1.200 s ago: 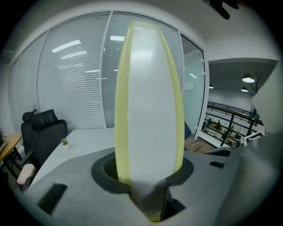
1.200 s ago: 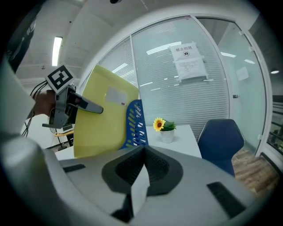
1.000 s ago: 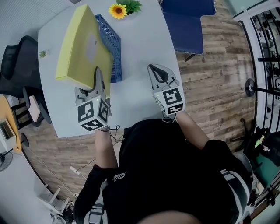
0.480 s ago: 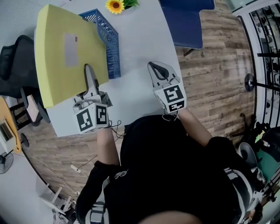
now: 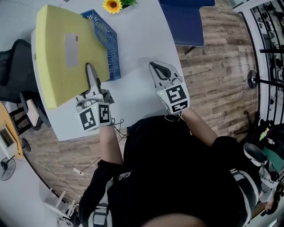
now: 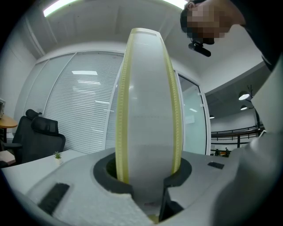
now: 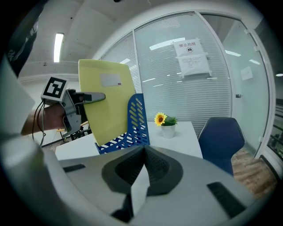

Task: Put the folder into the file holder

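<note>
Status, L side: left gripper (image 5: pixel 91 71) is clamped on the folder (image 5: pixel 66 66); in the left gripper view the yellow-edged spine stands straight up between the jaws, pads pressing both faces; grip sits at the folder's near lower edge

Status, R side: right gripper (image 5: pixel 159 71) has its jaws together w/ nothing between them; it hangs over the table (image 5: pixel 142 44) near my body, well apart from the work

Folder location: lifted clear of the table, raised on edge, broad labelled face tilted up toward the head cam; long axis runs away from me and up

Key relation: the blue file holder (image 5: pixel 108 44) lies to the right of the folder and beyond the L gripper; in the head view the folder's right edge covers the holder's left wall; in the right gripper view the folder's lower corner overlaps the holder's near end; I cannot tell whether that corner is already inside the rim or just in front of it

Holder axis: its slot runs roughly away from me, approx. parallel to the folder's plane; so, as I judge it, the coming move needs a small shift right plus a descent, no big re-orientation

Nearer tool: L gripper, already loaded; R is not needed unless the holder slides; the sunflower pot (image 5: pixel 112 5) stands just past the holder's far end, so avoid overshoot fwd
</note>
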